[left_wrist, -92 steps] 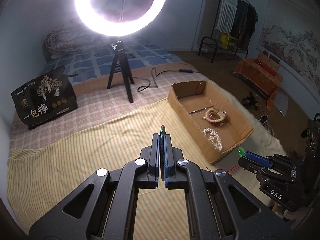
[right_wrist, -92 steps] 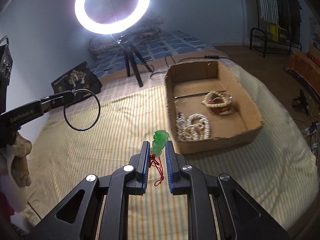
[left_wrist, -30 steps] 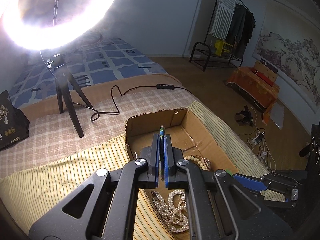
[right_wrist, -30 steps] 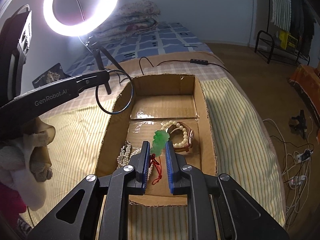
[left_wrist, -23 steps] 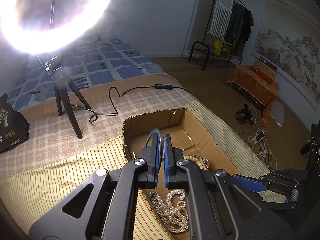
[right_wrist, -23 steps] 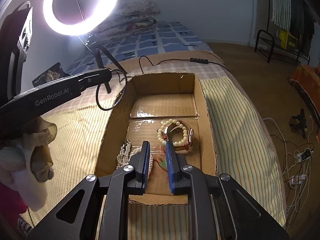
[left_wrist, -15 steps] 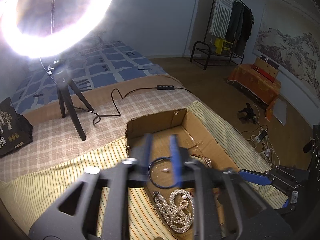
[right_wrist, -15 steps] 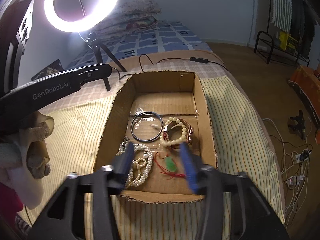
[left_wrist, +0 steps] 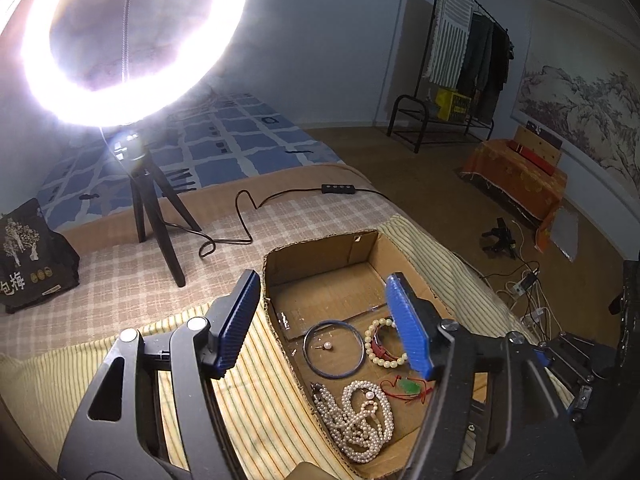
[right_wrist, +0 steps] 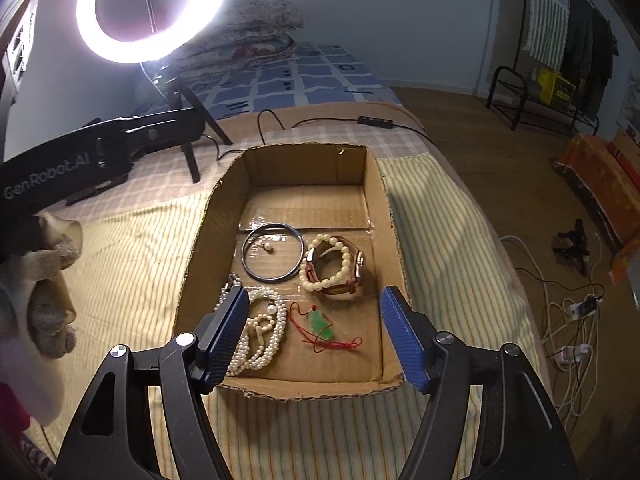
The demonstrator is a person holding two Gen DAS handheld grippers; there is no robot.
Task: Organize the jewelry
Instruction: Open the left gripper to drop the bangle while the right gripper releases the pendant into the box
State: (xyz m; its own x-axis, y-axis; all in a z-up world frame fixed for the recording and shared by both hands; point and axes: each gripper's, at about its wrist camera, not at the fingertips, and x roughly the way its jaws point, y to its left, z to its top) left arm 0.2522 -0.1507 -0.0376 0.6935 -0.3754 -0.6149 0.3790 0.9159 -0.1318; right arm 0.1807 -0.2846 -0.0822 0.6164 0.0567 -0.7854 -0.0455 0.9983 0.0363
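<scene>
An open cardboard box (right_wrist: 304, 164) (left_wrist: 320, 256) lies on the striped bedspread. In it lie a dark bangle (right_wrist: 272, 256) (left_wrist: 333, 349) with a small pearl stud inside it, a cream bead bracelet with a watch (right_wrist: 334, 266) (left_wrist: 382, 344), a heap of pearl necklaces (right_wrist: 260, 332) (left_wrist: 356, 420) and a green pendant on red cord (right_wrist: 320, 326) (left_wrist: 410, 387). My left gripper (left_wrist: 324, 320) is wide open and empty above the box. My right gripper (right_wrist: 314, 332) is wide open and empty above the box's near end. The left gripper's arm (right_wrist: 100, 152) shows in the right wrist view.
A lit ring light on a black tripod (left_wrist: 156, 216) stands behind the box, its cable (left_wrist: 280, 196) trailing across the checked cloth. A black printed bag (left_wrist: 32, 256) sits far left. Cables and a power strip (right_wrist: 568, 320) lie on the floor to the right.
Both grippers were shut on jewelry above the box, then opened. The bangle dropped from the left and the green pendant from the right; both now lie in the box.
</scene>
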